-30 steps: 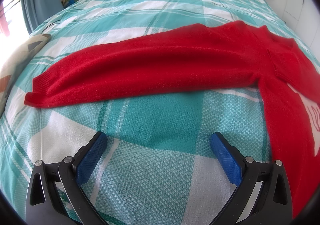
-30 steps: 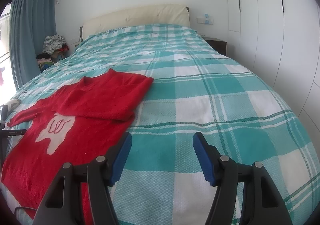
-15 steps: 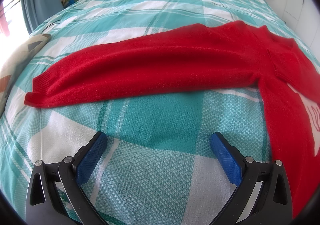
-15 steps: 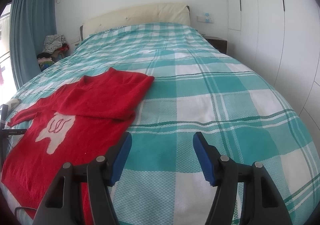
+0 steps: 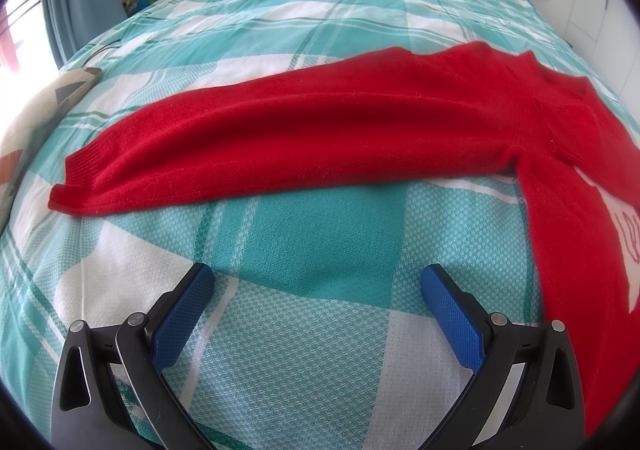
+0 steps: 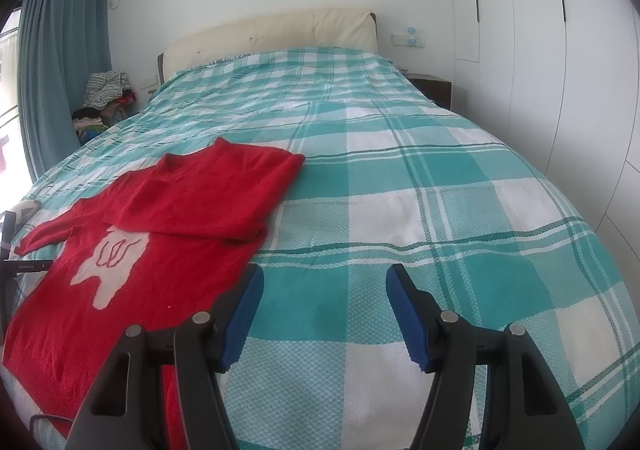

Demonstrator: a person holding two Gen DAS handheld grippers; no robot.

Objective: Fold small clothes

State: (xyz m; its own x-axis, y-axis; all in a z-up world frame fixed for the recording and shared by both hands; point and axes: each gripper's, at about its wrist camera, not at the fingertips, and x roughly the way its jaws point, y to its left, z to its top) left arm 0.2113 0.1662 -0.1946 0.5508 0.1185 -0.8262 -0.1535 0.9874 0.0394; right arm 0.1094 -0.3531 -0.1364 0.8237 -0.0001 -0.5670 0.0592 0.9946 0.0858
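Red sweater (image 5: 400,122) flat on bed (image 5: 320,330); outstretched sleeve (image 5: 240,146) crosswise just ahead of left tongs (image 5: 318,286), nearer than right tongs (image 6: 324,286). Both wide, empty.

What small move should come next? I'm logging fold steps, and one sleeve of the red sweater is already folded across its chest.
Probably move the open left hand-held gripper forward to the ribbed cuff of the red knitted sweater. That long sleeve lies stretched flat on the teal plaid bedspread, unfolded, and both grippers are empty.
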